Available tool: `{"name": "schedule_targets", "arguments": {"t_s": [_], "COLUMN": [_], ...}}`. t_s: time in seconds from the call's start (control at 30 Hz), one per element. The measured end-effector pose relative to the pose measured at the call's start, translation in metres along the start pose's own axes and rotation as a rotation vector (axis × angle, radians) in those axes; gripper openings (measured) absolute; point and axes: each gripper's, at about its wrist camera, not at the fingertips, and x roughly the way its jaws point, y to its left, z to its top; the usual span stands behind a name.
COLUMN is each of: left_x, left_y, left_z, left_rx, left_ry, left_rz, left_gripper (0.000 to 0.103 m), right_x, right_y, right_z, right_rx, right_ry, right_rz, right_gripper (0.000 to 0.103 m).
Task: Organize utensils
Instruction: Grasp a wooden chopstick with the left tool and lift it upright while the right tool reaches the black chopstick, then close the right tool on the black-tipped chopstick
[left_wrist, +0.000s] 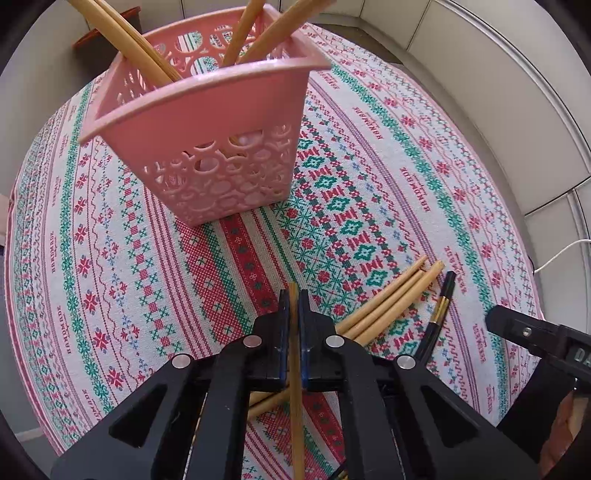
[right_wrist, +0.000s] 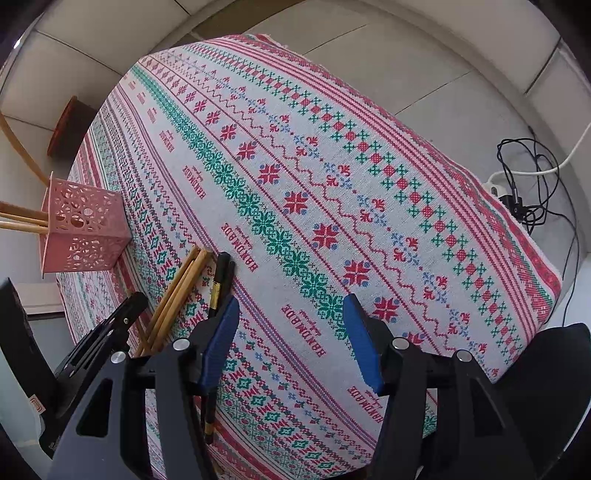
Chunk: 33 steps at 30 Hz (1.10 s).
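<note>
A: Left wrist view first. What's the surface?

B: A table under a woven cloth (left_wrist: 369, 184), white with red, pink and green cross-stitch bands. Pale wall panels curve round from twelve to three o'clock, and a white cable (left_wrist: 561, 254) trails at three.

A: And the left gripper (left_wrist: 294, 306)?

B: At six o'clock, clenched on one bamboo chopstick (left_wrist: 295, 387), which runs straight up between the blue pads. A pink perforated basket (left_wrist: 207, 140) stands at eleven o'clock with several bamboo sticks leaning out of it. More bamboo chopsticks (left_wrist: 391, 302) lie on the cloth at four o'clock, a black chopstick with gold bands (left_wrist: 439, 310) just beside them.

A: Now the right wrist view.

B: The same cloth, its far edge hanging toward pale floor tiles. Black cables and a white power strip (right_wrist: 496, 186) sit at three o'clock. The right gripper (right_wrist: 291, 332) is at six, released, its blue pads apart over bare cloth. The basket is at nine o'clock, the loose chopsticks at eight.
</note>
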Motion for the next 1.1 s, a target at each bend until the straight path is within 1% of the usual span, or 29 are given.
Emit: {"name": "schedule_targets", "arguments": {"t_s": [0.07,0.17,0.27,0.33,0.37,0.4,0.57,0.67,0.7,0.73,0.87,0.93,0.97,1.0,1.07,1.1], "left_x": [-0.017,-0.052,-0.090,-0.108,-0.117,-0.121,-0.143,-0.148,-0.151,-0.153,-0.158,-0.162,-0.164,-0.167,-0.170,-0.172], "left_y": [-0.001,0.001,0.001,-0.009,-0.012,-0.017,-0.014,-0.012,-0.013,-0.012,-0.007,-0.006,-0.005,-0.005,-0.003,-0.002], "left_z": [-0.005,-0.017,-0.036,-0.044,-0.047,-0.047,-0.049,-0.048,-0.049,-0.049,-0.049,-0.051,-0.052,-0.053,-0.056,-0.057], "left_rx": [0.007,0.013,0.039,0.057,0.062,0.066,0.074,0.075,0.073,0.070,0.063,0.063,0.064,0.065,0.063,0.061], "left_ry": [-0.031,-0.086,-0.146,-0.193,-0.217,-0.236,-0.296,-0.315,-0.319,-0.323,-0.338,-0.343,-0.345,-0.347,-0.352,-0.355], "left_rz": [-0.010,-0.050,-0.083,-0.093,-0.098,-0.105,-0.132,-0.144,-0.146,-0.145,-0.149,-0.143,-0.141,-0.139,-0.131,-0.126], "left_gripper": [0.004,0.004,0.004,0.004,0.004,0.004,0.004,0.004,0.004,0.004,0.004,0.004,0.004,0.004,0.004,0.004], "right_x": [0.002,0.006,0.012,0.017,0.018,0.018,0.024,0.027,0.028,0.030,0.037,0.041,0.040,0.039,0.037,0.035], "right_y": [0.004,0.011,0.014,0.017,0.019,0.022,0.040,0.049,0.052,0.058,0.078,0.091,0.093,0.096,0.093,0.089], "right_z": [0.000,0.000,0.001,0.002,0.002,0.003,0.005,0.008,0.008,0.009,0.008,0.005,0.005,0.003,0.001,0.002], "right_rx": [0.000,-0.001,0.041,0.057,0.060,0.060,0.059,0.055,0.053,0.053,0.052,0.054,0.047,0.038,0.041,0.046], "right_ry": [0.003,0.015,0.030,0.040,0.037,0.027,0.017,0.012,0.012,0.009,-0.010,-0.028,-0.040,-0.056,-0.063,-0.063], "right_rz": [-0.006,-0.023,-0.016,-0.023,-0.039,-0.050,-0.134,-0.182,-0.205,-0.221,-0.313,-0.314,-0.314,-0.316,-0.295,-0.272], "right_gripper": [0.058,0.058,0.057,0.057,0.057,0.057,0.057,0.056,0.054,0.054,0.054,0.050,0.041,0.026,0.011,0.007]}}
